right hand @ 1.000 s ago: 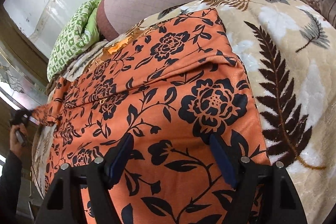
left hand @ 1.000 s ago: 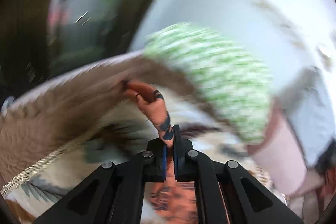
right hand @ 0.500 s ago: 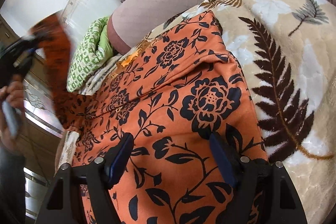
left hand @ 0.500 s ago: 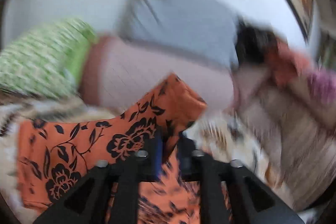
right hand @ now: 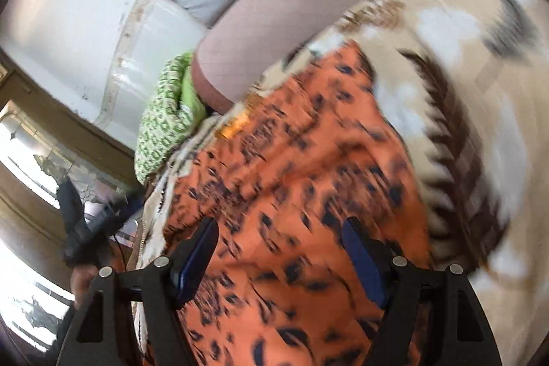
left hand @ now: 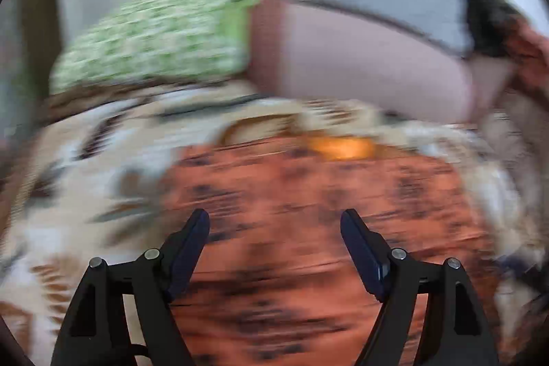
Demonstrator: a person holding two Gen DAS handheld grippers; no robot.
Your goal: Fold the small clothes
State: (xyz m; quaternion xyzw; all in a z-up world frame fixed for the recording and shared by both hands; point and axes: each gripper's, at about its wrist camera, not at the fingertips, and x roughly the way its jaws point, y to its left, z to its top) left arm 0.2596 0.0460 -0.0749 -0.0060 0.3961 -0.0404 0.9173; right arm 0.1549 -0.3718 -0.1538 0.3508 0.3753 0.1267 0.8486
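Left wrist view, blurry: my left gripper [left hand: 274,228] has its jaws opening, nothing pinched, hanging over the orange cloth [left hand: 308,228]. The cloth lies flat on the leaf-print blanket [left hand: 85,160], near the pink cushion [left hand: 360,57] and green pillow [left hand: 154,36].

Right wrist view: my right gripper [right hand: 279,240] stands wide apart and empty above the cloth [right hand: 291,194], which lies on the blanket [right hand: 463,91].

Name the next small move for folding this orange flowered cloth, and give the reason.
Probably lower the right gripper onto the orange cloth's near edge to start another fold. Both grippers are empty, the left gripper is opening, and the cloth lies on the blanket.
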